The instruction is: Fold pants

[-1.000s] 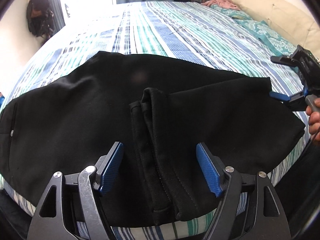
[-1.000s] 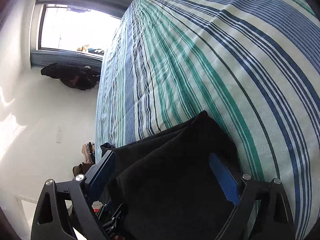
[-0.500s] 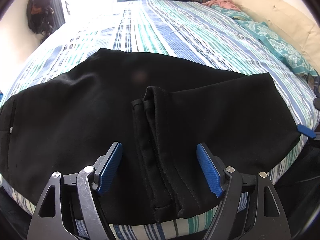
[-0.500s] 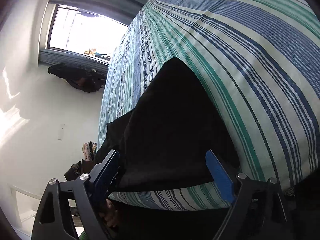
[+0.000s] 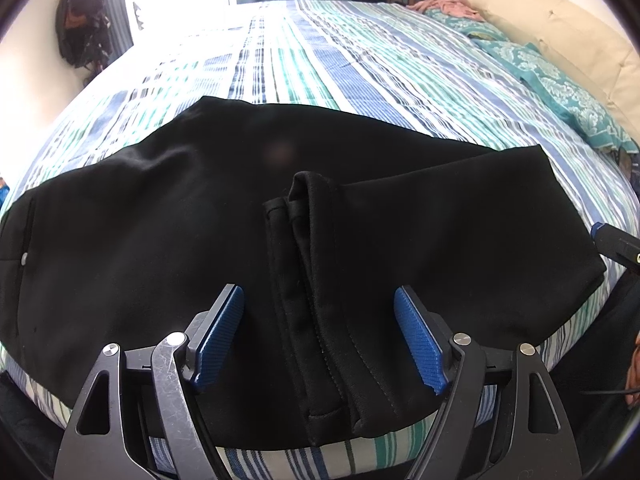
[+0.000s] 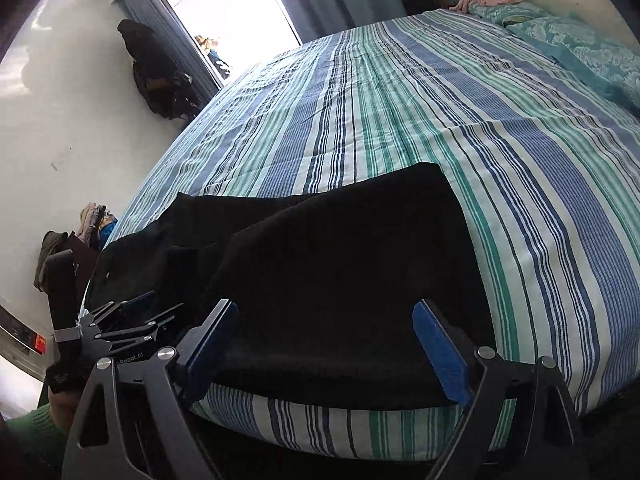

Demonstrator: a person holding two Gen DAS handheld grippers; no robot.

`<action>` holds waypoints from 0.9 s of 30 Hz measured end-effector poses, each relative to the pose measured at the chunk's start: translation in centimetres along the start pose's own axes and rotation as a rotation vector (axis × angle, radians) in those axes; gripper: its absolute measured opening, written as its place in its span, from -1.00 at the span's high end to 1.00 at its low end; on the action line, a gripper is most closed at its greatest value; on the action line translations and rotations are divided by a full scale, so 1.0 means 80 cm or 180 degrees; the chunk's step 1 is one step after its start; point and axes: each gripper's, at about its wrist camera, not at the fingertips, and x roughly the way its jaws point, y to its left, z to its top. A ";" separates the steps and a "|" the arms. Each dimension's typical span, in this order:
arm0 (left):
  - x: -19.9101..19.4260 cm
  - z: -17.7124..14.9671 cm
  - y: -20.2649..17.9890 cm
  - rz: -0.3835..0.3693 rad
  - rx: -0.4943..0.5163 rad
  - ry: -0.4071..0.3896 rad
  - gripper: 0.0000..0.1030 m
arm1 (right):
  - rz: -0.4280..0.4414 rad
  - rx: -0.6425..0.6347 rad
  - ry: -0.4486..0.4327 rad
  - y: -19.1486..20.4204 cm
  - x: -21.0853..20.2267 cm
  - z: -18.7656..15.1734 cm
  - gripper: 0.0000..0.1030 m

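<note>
Black pants lie folded across the near edge of the striped bed in the left wrist view, the leg hems doubled back on top at the middle. The left gripper hovers over those hems, its jaws wide apart and holding nothing. From the right wrist view, the pants lie flat on the bed; the right gripper hangs above their folded end, jaws spread wide, nothing between the blue pads.
</note>
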 end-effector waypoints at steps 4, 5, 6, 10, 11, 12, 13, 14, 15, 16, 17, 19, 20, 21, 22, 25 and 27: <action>0.000 0.000 0.000 0.0001 0.0003 -0.0002 -0.55 | -0.0173 -0.0221 -0.0048 0.018 -0.003 -0.002 -0.73; 0.000 0.000 0.000 0.0001 0.0005 -0.0004 -0.56 | -0.0221 -0.0277 -0.0046 0.021 -0.002 -0.003 -0.73; 0.000 0.000 0.000 0.0001 0.0009 -0.0003 -0.56 | -0.0282 -0.0341 -0.0038 0.025 0.000 -0.005 -0.73; 0.001 0.001 0.001 -0.0005 0.0014 -0.0013 -0.59 | -0.0513 -0.0559 0.0095 0.038 0.017 -0.012 -0.77; 0.001 0.000 0.002 -0.0004 0.0011 -0.0015 -0.61 | -0.0555 -0.0601 0.0149 0.040 0.024 -0.014 -0.83; 0.002 0.000 0.002 0.0005 0.0009 -0.0016 -0.67 | -0.0617 -0.0632 0.0222 0.040 0.032 -0.018 -0.92; 0.003 0.000 0.003 0.0030 0.0003 -0.0011 -0.72 | -0.0678 -0.0649 0.0307 0.039 0.040 -0.021 -0.94; 0.004 0.000 0.004 0.0038 -0.0012 -0.0009 -0.80 | -0.0720 -0.0661 0.0335 0.040 0.046 -0.025 -0.97; 0.005 -0.001 0.006 0.0026 -0.0028 -0.0010 -0.84 | -0.0743 -0.0672 0.0303 0.041 0.047 -0.027 -1.00; 0.005 -0.002 0.007 0.0011 -0.0035 -0.0013 -0.85 | -0.0769 -0.0671 0.0296 0.042 0.048 -0.028 -1.00; 0.005 -0.002 0.007 -0.0002 -0.0030 -0.0019 -0.87 | -0.0787 -0.0669 0.0304 0.042 0.049 -0.029 -1.00; 0.003 -0.003 0.008 -0.0023 -0.0014 -0.0037 -0.88 | -0.0791 -0.0666 0.0305 0.041 0.049 -0.030 -1.00; 0.002 -0.004 0.008 -0.0037 -0.0011 -0.0048 -0.88 | -0.0784 -0.0654 0.0297 0.040 0.049 -0.030 -1.00; 0.000 -0.004 0.009 -0.0054 -0.0011 -0.0058 -0.88 | -0.0786 -0.0644 0.0288 0.040 0.049 -0.030 -1.00; -0.003 -0.005 0.011 -0.0068 -0.0021 -0.0065 -0.88 | -0.0799 -0.0649 0.0277 0.041 0.049 -0.030 -1.00; -0.018 -0.002 0.021 -0.0105 -0.0127 -0.0078 -0.88 | -0.0826 -0.0690 0.0235 0.043 0.049 -0.031 -1.00; -0.034 0.004 0.032 -0.0107 -0.0254 -0.0155 -0.88 | -0.0841 -0.0686 0.0255 0.044 0.048 -0.028 -1.00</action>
